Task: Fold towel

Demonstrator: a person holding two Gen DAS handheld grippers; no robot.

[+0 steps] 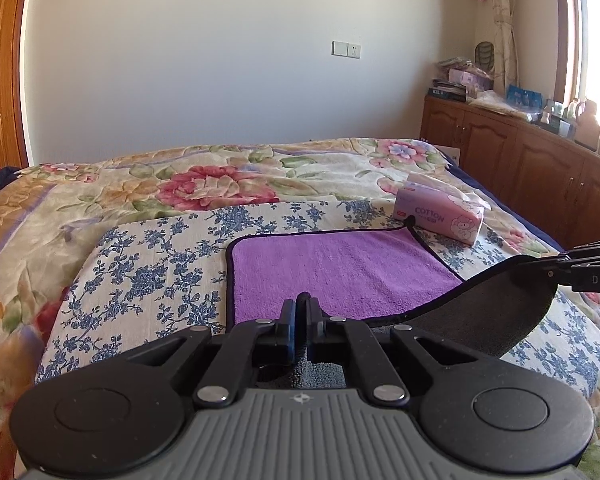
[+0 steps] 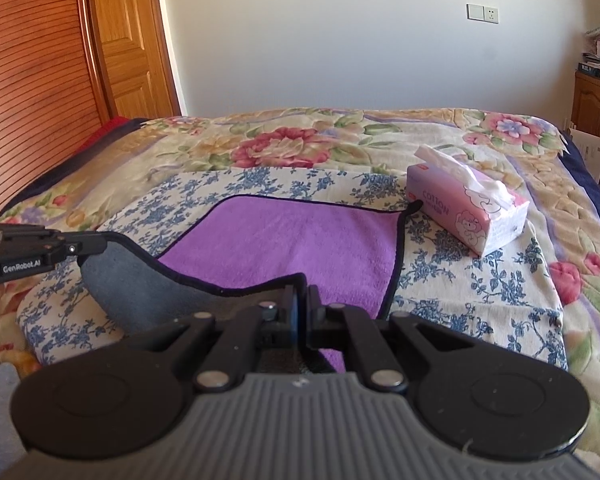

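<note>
Fingers of the left gripper (image 1: 302, 312) clenched on the near edge of the purple terry towel with dark piping and a grey underside (image 1: 332, 272); a pinch of black-edged cloth stands up between the jaws at lower centre of the left wrist view. Fingers of the right gripper (image 2: 302, 308) likewise clamped on the towel hem, lower centre of the right wrist view.

Towel lies on a blue-and-white floral cloth pad (image 1: 148, 272) in mid-frame, far half flat with purple face up. Near edge lifted off the pad: grey underside curls up and shows at right of the left view and at left of the right view (image 2: 140, 288). Each gripper appears side-on in the other's view, holding a near corner.

Pink soft pack of cotton tissues (image 2: 466, 210) sits on the pad at right of centre, just beside the towel's far right corner loop; a white tissue sticks out of its top.

Pad rests on a cream floral bed blanket (image 2: 300, 144). Wooden door (image 2: 124, 40) upper left in the right view. Brown wooden cabinets (image 1: 520, 160) with clutter on top at right of the left view. White wall socket plate (image 1: 346, 49) on the wall, upper centre.
</note>
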